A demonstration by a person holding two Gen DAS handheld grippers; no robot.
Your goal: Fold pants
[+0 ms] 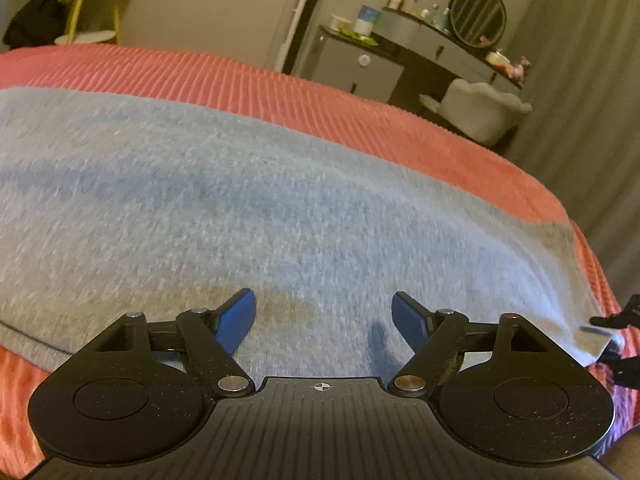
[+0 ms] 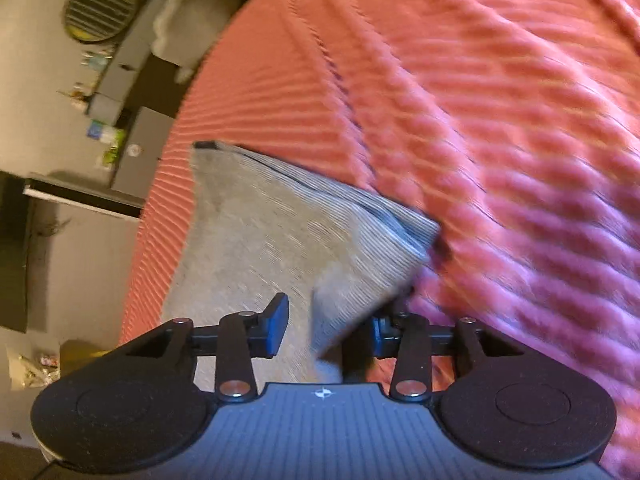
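Observation:
Grey pants (image 1: 248, 200) lie spread on a pink ribbed bedspread (image 1: 360, 120). My left gripper (image 1: 324, 316) is open and empty, low over the grey cloth. At the right edge of the left wrist view the other gripper's black fingers (image 1: 608, 322) pinch a corner of the pants. In the right wrist view my right gripper (image 2: 326, 328) has a fold of the grey pants (image 2: 256, 232) between its fingers, with a gap still showing beside the left blue pad (image 2: 278, 326). The ribbed hem of the pants (image 2: 320, 192) points away over the bedspread (image 2: 500, 140).
A grey dresser (image 1: 420, 52) with bottles and a round mirror (image 1: 478, 14) stands past the bed's far edge. A white fluffy chair (image 1: 484, 108) stands beside it. A yellow stand (image 1: 92, 0) is at the back left. A grey curtain (image 1: 580, 80) hangs on the right.

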